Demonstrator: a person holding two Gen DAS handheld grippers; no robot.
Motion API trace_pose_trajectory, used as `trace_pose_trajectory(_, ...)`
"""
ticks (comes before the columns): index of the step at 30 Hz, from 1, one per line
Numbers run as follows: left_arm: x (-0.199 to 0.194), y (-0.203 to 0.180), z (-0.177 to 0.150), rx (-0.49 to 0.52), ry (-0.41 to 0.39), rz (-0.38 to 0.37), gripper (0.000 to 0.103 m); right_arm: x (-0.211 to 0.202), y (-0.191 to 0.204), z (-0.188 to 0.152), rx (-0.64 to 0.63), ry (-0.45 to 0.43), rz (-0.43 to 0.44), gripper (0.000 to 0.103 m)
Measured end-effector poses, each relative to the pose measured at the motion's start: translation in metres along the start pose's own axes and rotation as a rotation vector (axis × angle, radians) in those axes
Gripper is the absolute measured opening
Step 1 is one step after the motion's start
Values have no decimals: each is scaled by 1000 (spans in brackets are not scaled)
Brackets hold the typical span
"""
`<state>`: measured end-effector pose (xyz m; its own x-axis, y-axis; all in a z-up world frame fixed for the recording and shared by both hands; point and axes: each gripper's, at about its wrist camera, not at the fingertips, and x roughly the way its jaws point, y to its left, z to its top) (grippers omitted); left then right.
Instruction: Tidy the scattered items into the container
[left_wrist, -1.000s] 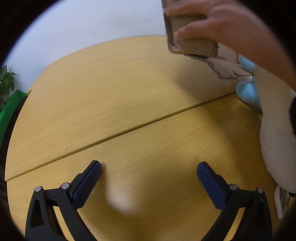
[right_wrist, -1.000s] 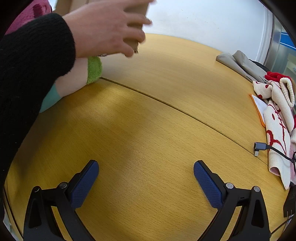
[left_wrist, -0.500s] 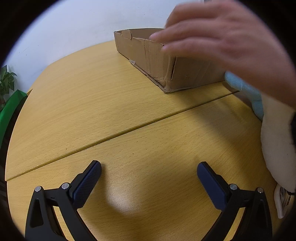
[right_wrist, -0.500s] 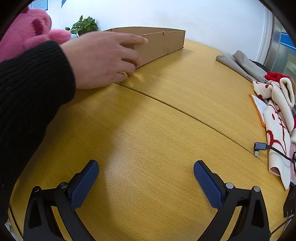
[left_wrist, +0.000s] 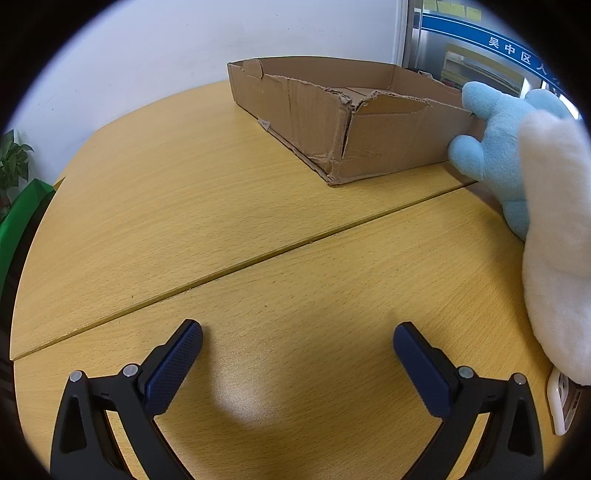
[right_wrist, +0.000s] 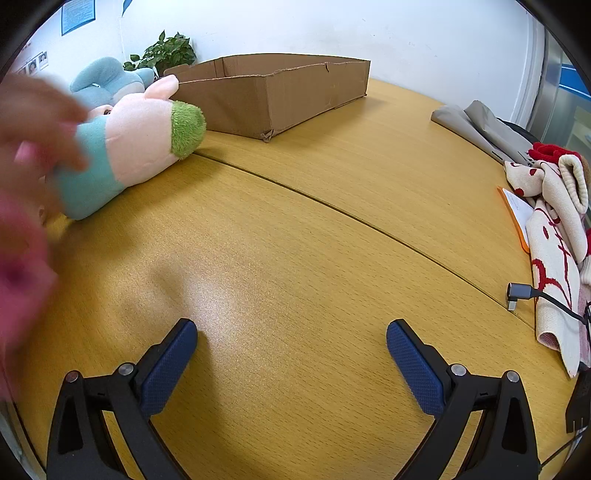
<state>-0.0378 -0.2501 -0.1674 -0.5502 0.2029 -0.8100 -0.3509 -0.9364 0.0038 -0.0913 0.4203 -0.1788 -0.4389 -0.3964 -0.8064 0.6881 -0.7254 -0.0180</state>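
A shallow brown cardboard box stands open on the far part of the round wooden table; it also shows in the right wrist view. A light blue plush leans by its right end, with a white plush in front. In the right wrist view a pink plush with teal and green parts lies left of the box, a blue plush behind it. My left gripper and right gripper are open and empty, low over the table.
A blurred hand with something pink is at the left edge of the right wrist view. A red-and-white cloth, a grey cable plug and a grey bag lie at the right. A potted plant stands behind the box.
The hand set the cardboard box down on the table and drew back to the left. Both grippers have stayed still.
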Motion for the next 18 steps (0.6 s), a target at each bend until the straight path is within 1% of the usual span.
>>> trace_pose_trajectory(18, 0, -2, 1, 0, 0, 0, 103, 0, 0, 0, -1, 0, 1, 103)
